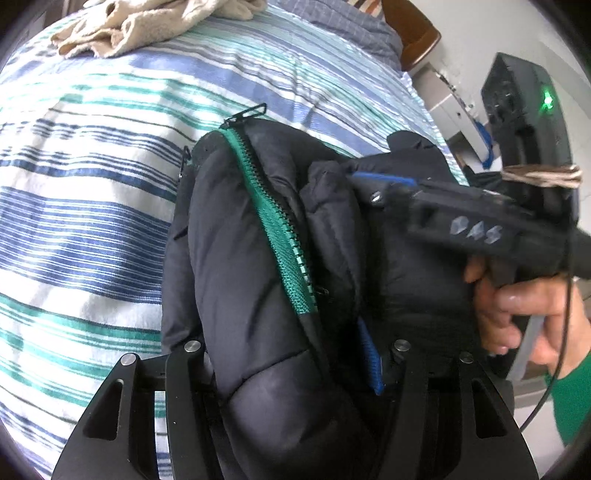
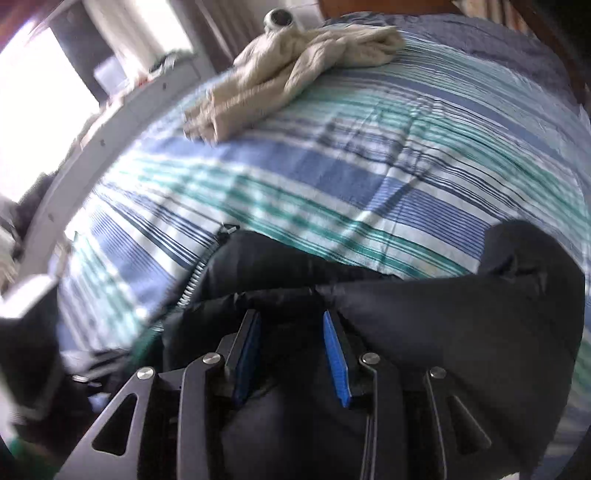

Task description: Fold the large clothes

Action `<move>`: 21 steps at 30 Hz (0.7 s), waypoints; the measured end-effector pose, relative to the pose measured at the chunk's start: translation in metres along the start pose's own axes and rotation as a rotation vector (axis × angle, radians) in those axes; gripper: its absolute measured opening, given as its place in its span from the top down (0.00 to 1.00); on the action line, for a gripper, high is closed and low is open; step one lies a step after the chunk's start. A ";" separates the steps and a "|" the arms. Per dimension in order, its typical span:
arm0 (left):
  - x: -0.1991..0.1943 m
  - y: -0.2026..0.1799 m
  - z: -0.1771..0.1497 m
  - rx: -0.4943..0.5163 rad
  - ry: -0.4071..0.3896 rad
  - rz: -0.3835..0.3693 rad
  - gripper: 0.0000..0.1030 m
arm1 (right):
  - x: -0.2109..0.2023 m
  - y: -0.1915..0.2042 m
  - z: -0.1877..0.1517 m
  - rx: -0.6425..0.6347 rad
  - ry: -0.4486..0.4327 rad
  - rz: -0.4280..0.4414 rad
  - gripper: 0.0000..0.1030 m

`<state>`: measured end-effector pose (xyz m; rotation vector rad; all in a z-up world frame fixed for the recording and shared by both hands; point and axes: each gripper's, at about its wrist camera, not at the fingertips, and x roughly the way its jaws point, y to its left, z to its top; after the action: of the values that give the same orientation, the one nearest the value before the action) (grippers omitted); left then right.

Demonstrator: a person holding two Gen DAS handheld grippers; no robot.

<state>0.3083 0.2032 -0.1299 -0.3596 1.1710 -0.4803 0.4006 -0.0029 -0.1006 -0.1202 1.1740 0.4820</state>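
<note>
A black padded jacket with a green zipper lies bunched on the striped bedspread. My left gripper is shut on a thick wad of it; the padding hides its left pad, and the blue right pad presses against the cloth. From the right, a person's hand holds my right gripper, its tip sunk into the jacket's upper fold. In the right wrist view the jacket drapes across the right gripper, with dark cloth caught between the blue pads.
A crumpled beige garment lies at the far side of the bed. A white bed rail runs along the left edge. A grey-blue pillow and a wooden headboard sit at the far right, near white furniture.
</note>
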 end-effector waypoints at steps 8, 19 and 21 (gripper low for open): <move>0.008 0.005 -0.001 -0.008 -0.013 -0.010 0.44 | 0.025 -0.010 -0.008 0.000 0.023 -0.025 0.67; -0.004 -0.001 0.001 0.029 0.038 -0.007 0.44 | -0.010 0.012 -0.013 -0.063 -0.036 -0.086 0.67; -0.012 -0.005 0.005 0.048 0.060 -0.011 0.43 | -0.049 0.022 -0.031 -0.070 -0.112 -0.045 0.67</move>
<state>0.3086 0.2053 -0.1161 -0.3120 1.2142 -0.5315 0.3500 -0.0083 -0.0649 -0.1768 1.0431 0.4842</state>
